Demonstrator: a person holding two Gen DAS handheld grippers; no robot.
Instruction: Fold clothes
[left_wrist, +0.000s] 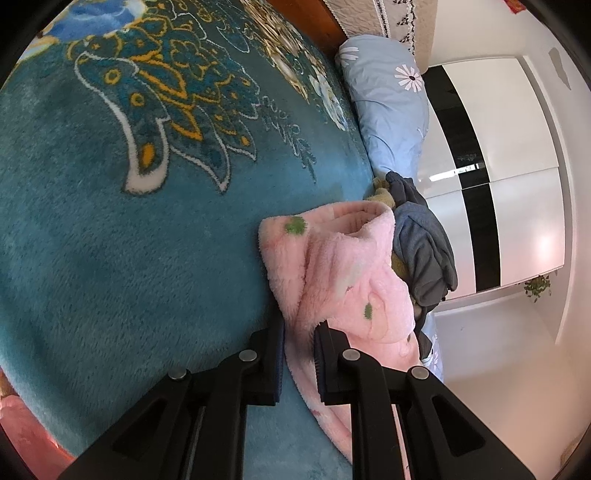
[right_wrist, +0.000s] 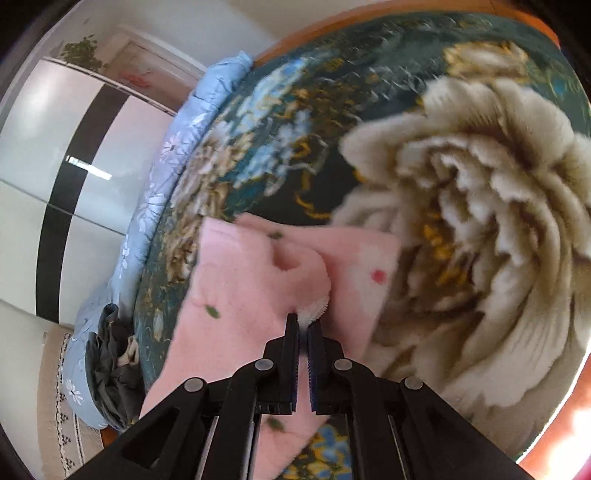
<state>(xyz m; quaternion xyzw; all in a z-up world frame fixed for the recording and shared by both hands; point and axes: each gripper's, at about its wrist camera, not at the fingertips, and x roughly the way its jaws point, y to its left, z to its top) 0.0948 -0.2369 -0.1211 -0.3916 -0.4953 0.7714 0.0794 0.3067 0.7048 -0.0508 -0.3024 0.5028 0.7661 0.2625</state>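
Pink fleece garment lies bunched on the teal blanket near the bed's edge, dotted green, touching a heap of dark clothes; a blue pillow sits beyond the heap; left gripper has its jaws apart, straddling the garment's edge, one jaw over the blanket, one over the fleece; right gripper has its jaws nearly together, pinching a white-edged fold of the garment, beside a big cream flower print; this view is blurred.
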